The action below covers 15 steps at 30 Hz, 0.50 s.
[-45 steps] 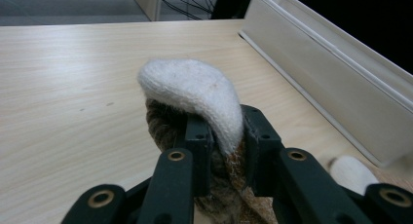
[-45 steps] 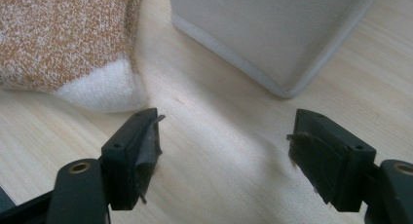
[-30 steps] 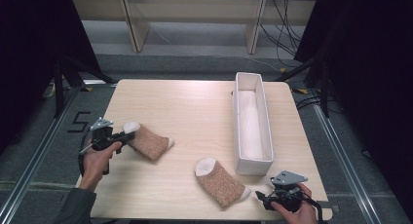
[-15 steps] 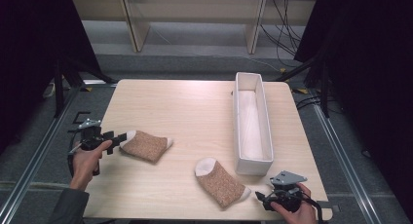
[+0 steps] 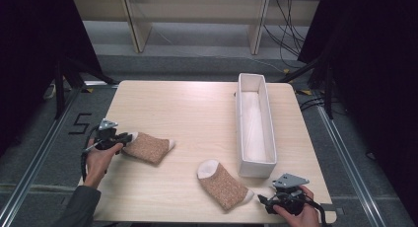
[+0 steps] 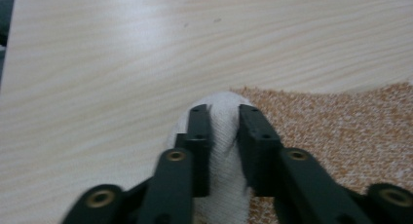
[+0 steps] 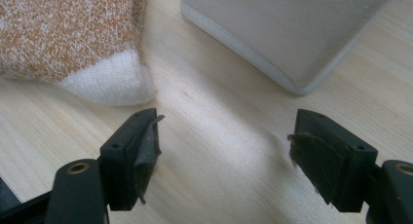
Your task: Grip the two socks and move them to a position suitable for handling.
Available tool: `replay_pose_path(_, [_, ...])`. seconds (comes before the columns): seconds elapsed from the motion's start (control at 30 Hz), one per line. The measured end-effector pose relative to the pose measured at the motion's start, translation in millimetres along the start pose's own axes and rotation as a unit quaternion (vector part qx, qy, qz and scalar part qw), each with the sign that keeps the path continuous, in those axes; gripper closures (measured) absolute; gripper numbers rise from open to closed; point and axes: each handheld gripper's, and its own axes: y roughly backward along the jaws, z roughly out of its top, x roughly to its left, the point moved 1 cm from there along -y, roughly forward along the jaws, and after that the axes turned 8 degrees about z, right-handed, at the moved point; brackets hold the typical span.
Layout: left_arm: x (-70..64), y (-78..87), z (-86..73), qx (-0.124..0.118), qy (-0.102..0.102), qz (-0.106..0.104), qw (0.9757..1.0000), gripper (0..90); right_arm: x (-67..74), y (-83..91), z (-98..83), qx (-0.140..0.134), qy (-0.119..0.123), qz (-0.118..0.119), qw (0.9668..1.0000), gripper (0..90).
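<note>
Two brown-speckled socks, left sock [image 5: 148, 147] and right sock [image 5: 224, 183], white-tipped, lie flat on the table.

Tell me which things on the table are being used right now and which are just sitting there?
In use:
- left gripper, jaws just closed, pinching the white end of the left sock

Just sitting:
- right sock, flat on the table
- white box
- right gripper, jaws open, holding nothing

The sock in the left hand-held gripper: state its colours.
Speckled orange-brown sock with a white tip, clearest in the left gripper view.
</note>
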Motion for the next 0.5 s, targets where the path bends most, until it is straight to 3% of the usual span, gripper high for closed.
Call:
replay_pose_path(0.03, [-2.1,4.3,2.8,-0.003,-0.008,-0.002,1.0,81.5,1.3,0.6,0.3,-0.001,-0.009,0.002,1.0,26.3])
replay_pose_path(0.1, [-8.4,13.5,9.9,-0.022,-0.009,-0.005,0.9997,82.7,0.3,0.3,0.0,-0.003,-0.001,0.001,1.0,26.3])
replay_pose_path(0.23, [-21.9,33.1,28.0,-0.068,-0.003,-0.039,0.9969,83.3,-0.1,0.2,0.1,0.0,-0.001,-0.001,1.0,26.3])
replay_pose_path(0.33, [-41.8,47.5,40.0,-0.09,-0.026,-0.069,0.9932,83.2,1.0,0.4,0.6,0.0,-0.007,0.002,1.0,26.3])
replay_pose_path(0.5, [-85.4,60.4,50.2,-0.099,-0.057,-0.132,0.9847,83.1,0.2,0.2,0.0,-0.004,-0.001,0.0,1.0,26.3])
